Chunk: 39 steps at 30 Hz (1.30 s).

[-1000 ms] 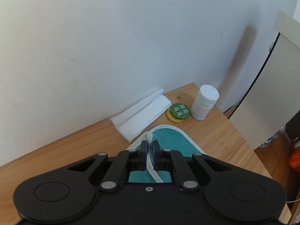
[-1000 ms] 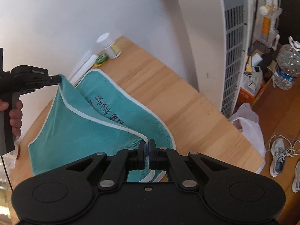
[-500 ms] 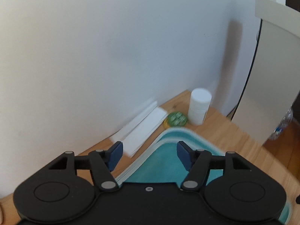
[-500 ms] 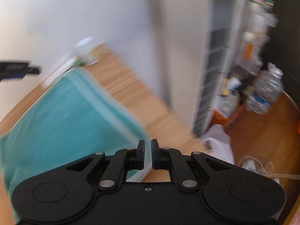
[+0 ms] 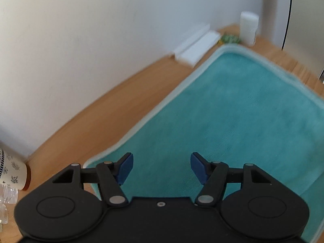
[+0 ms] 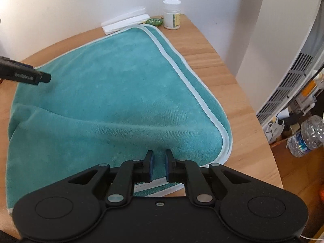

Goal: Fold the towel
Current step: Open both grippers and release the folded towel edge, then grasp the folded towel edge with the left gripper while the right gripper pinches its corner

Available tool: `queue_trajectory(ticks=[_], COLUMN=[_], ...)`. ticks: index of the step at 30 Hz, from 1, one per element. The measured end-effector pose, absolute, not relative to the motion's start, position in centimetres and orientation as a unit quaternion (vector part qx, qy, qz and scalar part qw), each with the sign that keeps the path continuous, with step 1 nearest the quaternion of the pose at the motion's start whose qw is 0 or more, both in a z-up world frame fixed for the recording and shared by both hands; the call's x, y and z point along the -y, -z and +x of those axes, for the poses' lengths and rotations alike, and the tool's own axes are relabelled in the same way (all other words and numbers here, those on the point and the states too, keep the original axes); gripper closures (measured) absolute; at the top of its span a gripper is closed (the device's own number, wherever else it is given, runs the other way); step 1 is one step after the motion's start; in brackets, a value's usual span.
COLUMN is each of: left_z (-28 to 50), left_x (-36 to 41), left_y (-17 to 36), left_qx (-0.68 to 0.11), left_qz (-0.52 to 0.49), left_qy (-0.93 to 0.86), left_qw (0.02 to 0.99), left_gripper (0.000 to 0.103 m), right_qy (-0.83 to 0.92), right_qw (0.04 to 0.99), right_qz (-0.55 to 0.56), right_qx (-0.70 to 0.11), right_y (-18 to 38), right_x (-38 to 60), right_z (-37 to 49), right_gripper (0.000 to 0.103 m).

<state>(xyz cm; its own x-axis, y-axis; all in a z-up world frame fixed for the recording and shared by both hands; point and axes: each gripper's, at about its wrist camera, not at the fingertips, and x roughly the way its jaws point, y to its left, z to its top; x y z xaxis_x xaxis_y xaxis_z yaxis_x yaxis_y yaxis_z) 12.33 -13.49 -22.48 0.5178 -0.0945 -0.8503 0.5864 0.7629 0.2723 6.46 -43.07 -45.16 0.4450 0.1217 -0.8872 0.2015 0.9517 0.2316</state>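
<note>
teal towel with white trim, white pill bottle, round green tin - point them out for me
teal towel with white trim [image 6: 113, 93], right wrist view, middle of the top layer
white pill bottle [image 6: 172, 15], right wrist view, its body
round green tin [image 6: 154, 21], right wrist view, its lid

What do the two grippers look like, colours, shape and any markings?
Both are matte black plastic. The left gripper and right gripper each have a wide body with two round discs, silver pivot pins on angled linkage arms, and blue finger pads. From the right wrist view, the left gripper carries small, illegible grey lettering on its side.
</note>
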Motion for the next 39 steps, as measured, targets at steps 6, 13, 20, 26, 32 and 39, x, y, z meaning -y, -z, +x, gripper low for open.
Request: queue_trajectory(ticks=[6,13,20,26,32,39], left_z=[14.3,17.7,18.4,15.5,14.0,15.8], left_x=[12.5,12.6,12.6,11.5,13.8,20.5], left_y=[23.0,22.9,22.2,20.1,19.1,16.5], left_qx=[-0.437,-0.424,-0.434,-0.454,-0.46,-0.442], left_qz=[0.28,0.308,0.306,0.268,0.235,0.195], left_qy=[0.22,0.233,0.237,0.26,0.289,0.322], left_qw=[0.826,0.819,0.814,0.809,0.806,0.814], left_gripper=[0.042,0.042,0.049,0.048,0.045,0.035], right_qy=[0.037,0.035,0.028,0.08,0.128,0.148], right_qw=[0.833,0.82,0.815,0.821,0.811,0.805], right_qz=[0.154,0.176,0.194,0.215,0.219,0.235], right_qx=[-0.53,-0.544,-0.545,-0.523,-0.527,-0.525], right_y=[44.8,44.1,43.0,42.0,42.9,43.9], right_x=[41.2,39.2,37.0,40.0,42.6,43.1], right_z=[5.5,5.2,4.6,3.1,2.2,2.6], right_gripper=[0.09,0.087,0.084,0.068,0.067,0.067])
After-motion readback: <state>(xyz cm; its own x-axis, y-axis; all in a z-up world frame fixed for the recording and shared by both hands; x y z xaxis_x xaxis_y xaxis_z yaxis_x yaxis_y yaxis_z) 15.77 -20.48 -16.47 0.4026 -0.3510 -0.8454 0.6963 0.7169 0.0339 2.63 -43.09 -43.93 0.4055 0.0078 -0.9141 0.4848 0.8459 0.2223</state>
